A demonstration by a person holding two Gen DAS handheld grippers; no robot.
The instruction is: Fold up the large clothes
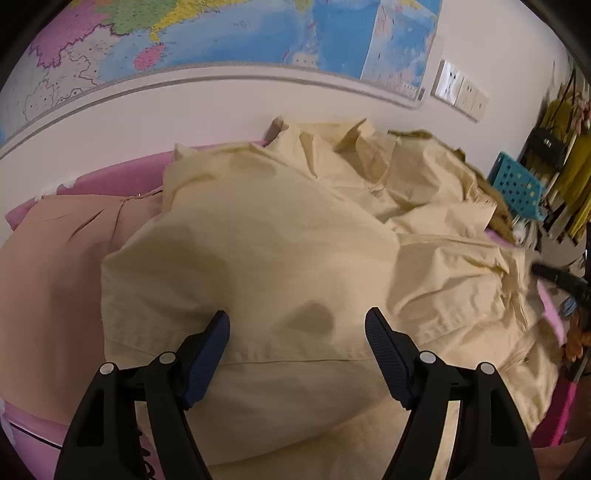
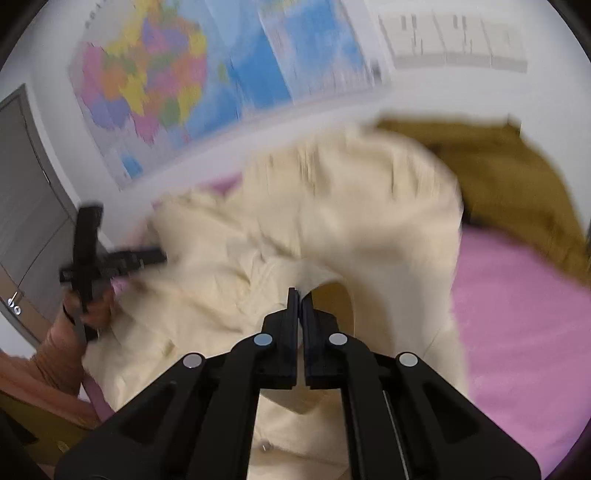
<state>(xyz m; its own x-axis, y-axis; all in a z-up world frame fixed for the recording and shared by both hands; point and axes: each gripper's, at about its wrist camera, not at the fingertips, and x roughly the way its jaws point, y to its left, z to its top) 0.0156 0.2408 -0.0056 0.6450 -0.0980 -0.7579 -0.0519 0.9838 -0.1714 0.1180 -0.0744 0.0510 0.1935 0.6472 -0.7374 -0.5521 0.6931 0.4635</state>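
A large cream garment (image 1: 280,236) lies crumpled over a pink bed. In the left wrist view my left gripper (image 1: 297,317) hovers open just above the garment's stitched hem, with nothing between its dark blue pads (image 1: 212,350). In the right wrist view my right gripper (image 2: 300,295) is shut, pinching a raised fold of the same cream garment (image 2: 332,229), which arches up around the tips. That view is blurred. At its left a hand (image 2: 74,332) holds the left gripper (image 2: 92,258) beside the cloth.
A peach garment (image 1: 55,266) lies left of the cream one. An olive-brown garment (image 2: 509,177) sits at the bed's far right, beside bare pink sheet (image 2: 524,332). A blue perforated basket (image 1: 517,184), a wall map (image 1: 240,33) and a grey door (image 2: 26,206) border the bed.
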